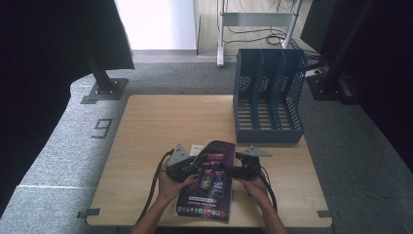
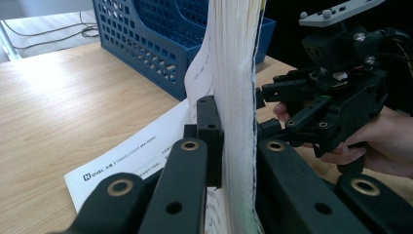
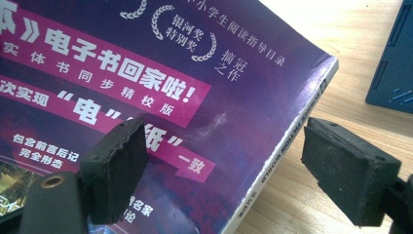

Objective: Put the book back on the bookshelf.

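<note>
1. A purple-covered book [image 1: 208,178] is sitting at the near edge of the table [image 1: 146,146], between the person's two hands, its far end tilted up off the wood.
2. The left gripper [image 2: 233,141] is clamping the book's page edge; in the left gripper view the white page block is standing upright between the two black jaws, and both pads are pressing on it.
3. The right gripper [image 3: 224,170] is standing released: its jaws are spread wide, one pad hanging over the purple cover, the other over the bare wood just past the spine, and neither is pressing on the book.
4. A white printed sheet [image 2: 131,161] is lying flat on the table beside and partly under the book.
5. A blue slotted file rack [image 1: 269,95] is standing on the far right part of the table, well apart from the book.
6. Both forearms are coming in from the bottom of the high view, one hand [image 1: 170,187] wrapped round each gripper's body.
</note>
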### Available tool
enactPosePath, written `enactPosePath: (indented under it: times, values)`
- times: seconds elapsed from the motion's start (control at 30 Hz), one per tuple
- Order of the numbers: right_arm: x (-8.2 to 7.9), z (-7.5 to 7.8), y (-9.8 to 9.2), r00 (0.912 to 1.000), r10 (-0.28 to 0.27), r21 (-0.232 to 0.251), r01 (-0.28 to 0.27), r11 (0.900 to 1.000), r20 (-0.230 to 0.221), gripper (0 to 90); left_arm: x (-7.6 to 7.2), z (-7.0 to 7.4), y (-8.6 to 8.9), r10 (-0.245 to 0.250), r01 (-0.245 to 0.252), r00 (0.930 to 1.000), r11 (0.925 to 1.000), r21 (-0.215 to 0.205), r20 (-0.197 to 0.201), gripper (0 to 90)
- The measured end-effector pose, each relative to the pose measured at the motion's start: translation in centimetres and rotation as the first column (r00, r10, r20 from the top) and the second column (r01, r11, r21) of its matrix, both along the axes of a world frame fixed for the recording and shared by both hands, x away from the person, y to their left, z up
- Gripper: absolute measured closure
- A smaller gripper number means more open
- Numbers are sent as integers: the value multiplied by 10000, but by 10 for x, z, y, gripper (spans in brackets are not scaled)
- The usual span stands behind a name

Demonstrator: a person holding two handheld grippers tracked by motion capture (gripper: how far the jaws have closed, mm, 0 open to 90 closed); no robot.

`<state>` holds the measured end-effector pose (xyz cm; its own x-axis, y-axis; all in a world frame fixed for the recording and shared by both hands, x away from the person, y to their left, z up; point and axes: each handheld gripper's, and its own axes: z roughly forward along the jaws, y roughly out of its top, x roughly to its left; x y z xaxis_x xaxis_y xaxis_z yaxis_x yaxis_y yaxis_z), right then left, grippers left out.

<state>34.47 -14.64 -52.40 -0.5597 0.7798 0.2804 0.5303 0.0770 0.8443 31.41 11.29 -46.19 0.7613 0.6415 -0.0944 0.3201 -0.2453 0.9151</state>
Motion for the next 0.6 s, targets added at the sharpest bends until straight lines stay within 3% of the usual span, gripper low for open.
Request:
enactPosePath:
  times: [0.2,0.47,0.6]
  values:
    - [1,-2,1,9994,281,111,-279,9996,-208,163,1,-1,-1,0,1,10000,10000,15,-30,857]
    - [0,-1,0,9996,189,-43,-190,9998,-220,203,7,-10,4,268,-267,9991,9996,20,-315,855]
    - [-2,0,1,9996,229,-144,-232,9996,-176,224,12,-20,4,595,-573,9970,9973,449,-504,854]
